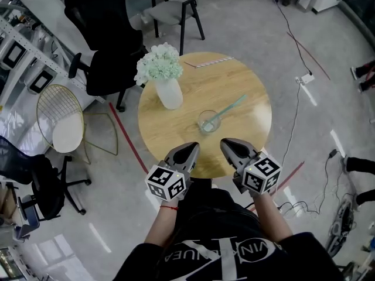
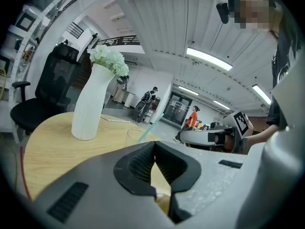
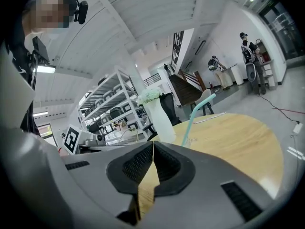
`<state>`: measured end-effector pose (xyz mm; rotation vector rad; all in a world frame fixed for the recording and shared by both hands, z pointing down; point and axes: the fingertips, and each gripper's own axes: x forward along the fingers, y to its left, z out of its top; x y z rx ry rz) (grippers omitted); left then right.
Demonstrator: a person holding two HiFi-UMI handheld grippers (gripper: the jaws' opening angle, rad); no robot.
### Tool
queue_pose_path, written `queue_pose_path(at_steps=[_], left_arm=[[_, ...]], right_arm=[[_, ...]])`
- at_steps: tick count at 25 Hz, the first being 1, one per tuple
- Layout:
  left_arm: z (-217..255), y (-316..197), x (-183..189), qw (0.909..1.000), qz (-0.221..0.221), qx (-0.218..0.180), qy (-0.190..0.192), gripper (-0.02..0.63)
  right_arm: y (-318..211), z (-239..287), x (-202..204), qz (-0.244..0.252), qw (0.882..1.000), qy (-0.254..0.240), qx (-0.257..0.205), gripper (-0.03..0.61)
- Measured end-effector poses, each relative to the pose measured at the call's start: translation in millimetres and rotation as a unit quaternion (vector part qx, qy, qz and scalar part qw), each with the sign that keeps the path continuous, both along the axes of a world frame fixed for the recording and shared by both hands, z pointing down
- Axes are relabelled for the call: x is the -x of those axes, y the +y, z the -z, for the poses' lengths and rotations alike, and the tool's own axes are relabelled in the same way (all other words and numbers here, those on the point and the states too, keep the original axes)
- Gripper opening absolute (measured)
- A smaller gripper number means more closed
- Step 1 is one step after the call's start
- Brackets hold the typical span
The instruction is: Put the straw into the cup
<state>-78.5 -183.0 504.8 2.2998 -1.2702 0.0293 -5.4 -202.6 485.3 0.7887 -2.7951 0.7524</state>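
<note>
1. Round wooden table point(image 1: 234, 81), nothing fancy.
2. White vase point(image 1: 169, 92) of pale flowers point(image 1: 159, 63) stands toward the table's far left.
3. Left gripper point(image 1: 190, 147) and right gripper point(image 1: 226, 143) hang side by side over the near edge, both with jaws pinched together and nothing between them.
4. Clear cup point(image 1: 208, 122) sits mid-table, just beyond the grippers.
5. Teal straw point(image 1: 231, 107) is in the cup, leaning out over its rim to the right.

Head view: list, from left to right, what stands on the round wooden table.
vase of flowers → cup → straw, which leans out of the cup to the right
</note>
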Motion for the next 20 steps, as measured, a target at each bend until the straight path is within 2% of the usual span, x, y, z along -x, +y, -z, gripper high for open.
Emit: queue_pose_path(at_steps=[14,20], left_arm=[[14,25,-16,0.9998,-0.006,-0.016,-0.007,0.008],[18,37,-19,0.9997,-0.006,-0.019,-0.012,0.007]], right_arm=[[32,12,-5,0.023,1.0,0.001,-0.02,0.006],[50,15,-1,0.044,0.998,0.02,-0.042,0.006]])
